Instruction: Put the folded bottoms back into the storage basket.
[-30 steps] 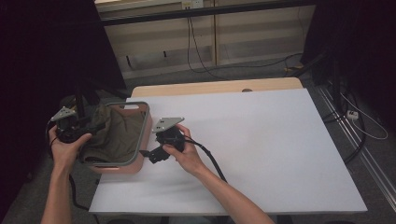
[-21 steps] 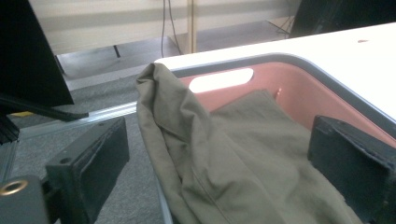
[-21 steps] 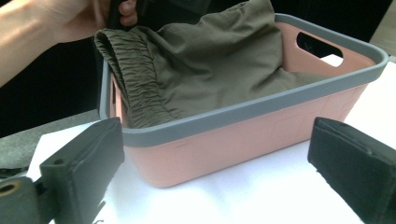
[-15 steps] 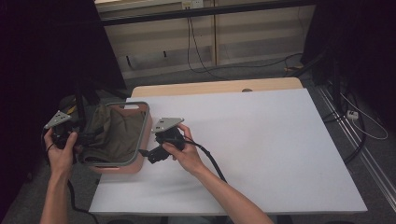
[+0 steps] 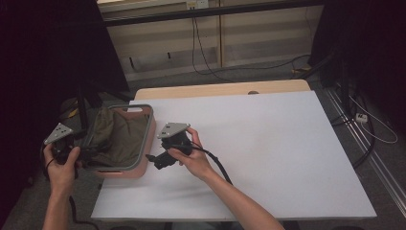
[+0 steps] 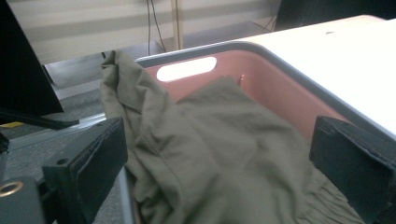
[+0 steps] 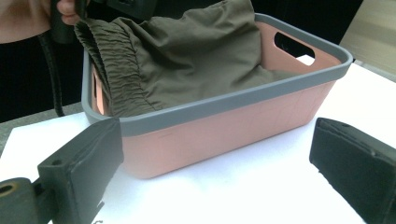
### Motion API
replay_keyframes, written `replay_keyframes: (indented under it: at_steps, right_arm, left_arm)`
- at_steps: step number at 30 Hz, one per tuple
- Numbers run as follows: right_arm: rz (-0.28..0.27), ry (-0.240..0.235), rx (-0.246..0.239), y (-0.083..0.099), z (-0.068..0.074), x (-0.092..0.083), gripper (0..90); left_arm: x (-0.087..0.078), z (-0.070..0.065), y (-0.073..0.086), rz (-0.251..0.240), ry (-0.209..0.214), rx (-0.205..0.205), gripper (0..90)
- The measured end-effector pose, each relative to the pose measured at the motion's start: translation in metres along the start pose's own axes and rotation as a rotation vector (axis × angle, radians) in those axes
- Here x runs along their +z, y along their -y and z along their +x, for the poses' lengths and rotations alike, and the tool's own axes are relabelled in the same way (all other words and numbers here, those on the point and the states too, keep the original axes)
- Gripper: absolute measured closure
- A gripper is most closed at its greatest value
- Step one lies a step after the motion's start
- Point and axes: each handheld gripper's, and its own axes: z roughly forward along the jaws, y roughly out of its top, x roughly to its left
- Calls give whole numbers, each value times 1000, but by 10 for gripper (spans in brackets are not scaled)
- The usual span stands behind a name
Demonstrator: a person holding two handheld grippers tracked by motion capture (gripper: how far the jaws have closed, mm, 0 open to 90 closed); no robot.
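Olive-green garment [image 5: 117,139], crumpled inside a pink basket [image 5: 149,139] with a grey rim, at the left edge of the white table [image 5: 287,158]. Part of the cloth draped over the basket's outer left rim, toward the floor side.

Left gripper [image 5: 79,154] held just off the table's left edge, beside the basket, jaws just opened and now spread wide; in the left gripper view cloth lies between and beyond them, but nothing pinched. Right gripper [image 5: 154,160] resting low on the table just beside the basket's right wall, jaws spread, nothing between them but the basket wall ahead.

Possible trouble from here, as a judgement:
- Overhanging fold could slide out over the rim and drop to the floor, since no jaw holds it.
- Basket sits close to the table edge; a push from the right gripper could tip it off.
- Left jaws closing again could snag the cloth and drag it back out.

Counted: 1 garment, 1 basket, 1 table, 2 grippers, 2 hands.
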Motion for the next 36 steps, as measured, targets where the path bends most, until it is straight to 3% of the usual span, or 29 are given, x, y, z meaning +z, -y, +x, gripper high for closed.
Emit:
replay_keyframes:
  at_steps: [4, 8, 11, 13, 19, 29, 30, 33, 36]
  right_arm:
    - [4, -2, 6, 2, 1, -3, 29]
    - [16, 48, -20, 4, 2, -6, 76]
    - [5, 82, -22, 7, 1, -10, 47]
    - [14, 80, -19, 9, 0, -11, 46]
    - [19, 91, -9, 16, -1, -17, 38]
    - [18, 135, 29, 30, -6, -38, 24]
    - [14, 138, 37, 31, -6, -39, 27]
    - [5, 148, 44, 35, -7, -46, 28]
    - [0, 157, 42, 38, -7, -54, 28]
  left_arm:
    - [-7, -11, 2, -20, -10, -3, 42]
    - [-14, -25, 4, -32, 2, -11, 43]
    - [-21, -36, 3, -26, 0, -16, 43]
    - [-25, -44, 3, -20, 11, 8, 42]
    - [-30, -60, 6, -22, 13, 0, 41]
    - [-31, -94, 10, -21, 53, 38, 43]
    - [-30, -98, 9, -29, 63, 30, 44]
    - [-26, -108, 8, -26, 74, 59, 43]
    - [-17, -116, 9, -12, 103, 51, 44]
